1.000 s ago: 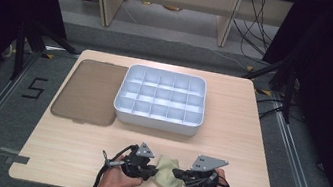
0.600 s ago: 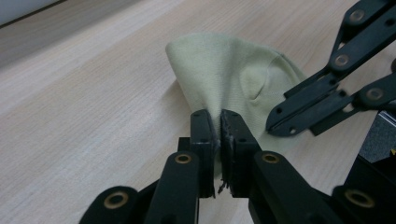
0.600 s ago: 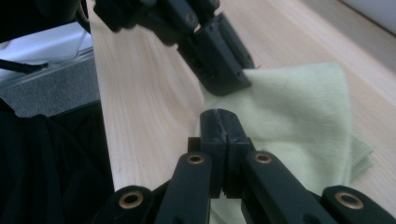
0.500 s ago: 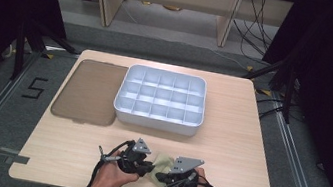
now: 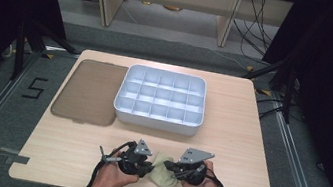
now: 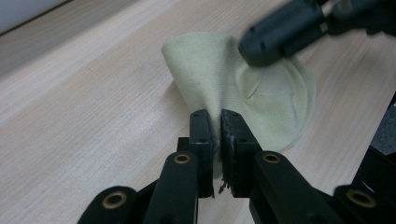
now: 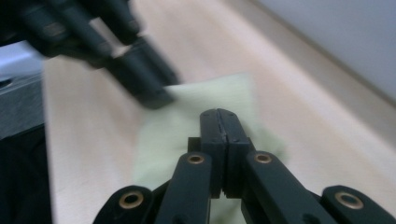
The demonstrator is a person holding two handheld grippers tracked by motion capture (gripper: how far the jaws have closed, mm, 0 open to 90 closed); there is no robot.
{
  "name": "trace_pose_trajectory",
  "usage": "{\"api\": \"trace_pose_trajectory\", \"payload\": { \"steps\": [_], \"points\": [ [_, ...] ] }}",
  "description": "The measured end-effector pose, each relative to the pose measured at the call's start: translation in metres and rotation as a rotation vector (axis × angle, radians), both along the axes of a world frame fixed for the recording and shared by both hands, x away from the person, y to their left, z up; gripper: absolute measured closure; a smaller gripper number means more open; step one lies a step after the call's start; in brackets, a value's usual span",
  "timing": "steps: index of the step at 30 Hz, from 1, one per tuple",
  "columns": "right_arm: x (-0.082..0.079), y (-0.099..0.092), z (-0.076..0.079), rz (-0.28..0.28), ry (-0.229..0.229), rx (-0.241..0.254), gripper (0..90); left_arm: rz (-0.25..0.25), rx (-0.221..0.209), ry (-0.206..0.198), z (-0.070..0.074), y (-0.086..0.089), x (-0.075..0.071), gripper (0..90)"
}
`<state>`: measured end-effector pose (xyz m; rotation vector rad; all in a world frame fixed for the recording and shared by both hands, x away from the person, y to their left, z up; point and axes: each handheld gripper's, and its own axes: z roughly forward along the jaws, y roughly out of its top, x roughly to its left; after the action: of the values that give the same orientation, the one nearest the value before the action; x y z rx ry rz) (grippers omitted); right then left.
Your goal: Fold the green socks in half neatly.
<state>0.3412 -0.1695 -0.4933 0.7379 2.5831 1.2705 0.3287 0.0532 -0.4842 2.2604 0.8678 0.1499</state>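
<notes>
Figure: a pale yellow-green cloth [image 5: 161, 171] held between two hand-held grippers at the lower centre of the high view, on the near edge of a wooden table [image 5: 248, 137].

At the left of the frame, a flat brown lid [image 5: 88, 91] is laid beside a white compartment tray [image 5: 160, 98] in the upper middle; both are set well apart from the cloth, presumably so that the working space at the near edge is kept free.

Left of lower centre, the left gripper [image 5: 142, 163] is seen clenched on the cloth; in the left gripper view a raised fold of the fabric [image 6: 233, 88] is pinched between its jaws [image 6: 218, 135], so that the cloth is tented upward from the table.

Right of lower centre, the right gripper [image 5: 174, 168] is clamped on the opposite part of the cloth; in the right gripper view its jaws [image 7: 219, 135] are pressed together over the fabric [image 7: 187, 126]. The two-sided hold is judged to serve folding or spreading of the cloth.
</notes>
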Motion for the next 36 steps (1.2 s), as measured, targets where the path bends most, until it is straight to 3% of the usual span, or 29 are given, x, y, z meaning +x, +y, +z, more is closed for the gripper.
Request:
{"api": "trace_pose_trajectory", "payload": {
  "steps": [5,8,12,16,21,25,28,33,34,36],
  "points": [
    [0.012,-0.001,-0.004,-0.017,0.001,-0.021,90.0,-0.001,0.009,-0.012,0.003,-0.002,-0.002,82.8],
    [0.018,0.002,-0.011,-0.031,0.015,-0.064,90.0,-0.025,0.014,-0.031,0.006,-0.002,-0.002,82.8],
    [0.019,0.004,-0.013,-0.03,0.008,-0.073,90.0,-0.01,-0.001,-0.038,0.007,-0.005,-0.006,82.9],
    [0.02,0.003,-0.013,-0.023,0.004,-0.065,90.0,-0.015,0.011,-0.061,0.007,-0.004,-0.004,83.0],
    [0.013,-0.005,-0.001,-0.027,0.005,-0.022,90.0,-0.004,0.005,-0.049,0.007,-0.004,-0.006,83.1],
    [0.001,-0.011,0.004,-0.011,0.031,0.002,89.9,-0.002,0.011,-0.062,0.009,-0.004,-0.006,83.1],
    [-0.01,-0.015,0.002,0.027,0.049,-0.021,89.8,0.001,0.009,-0.075,0.011,-0.004,-0.007,83.0],
    [-0.009,-0.01,-0.007,0.045,0.066,-0.078,89.8,-0.009,0.003,-0.092,0.014,-0.007,-0.011,83.0],
    [-0.01,-0.009,-0.009,0.038,0.09,-0.079,89.9,-0.009,0.003,-0.092,0.014,-0.007,-0.011,83.0],
    [-0.007,-0.008,-0.01,0.044,0.088,-0.075,89.9,-0.026,0.007,-0.109,0.016,-0.013,-0.017,82.9]
  ]
}}
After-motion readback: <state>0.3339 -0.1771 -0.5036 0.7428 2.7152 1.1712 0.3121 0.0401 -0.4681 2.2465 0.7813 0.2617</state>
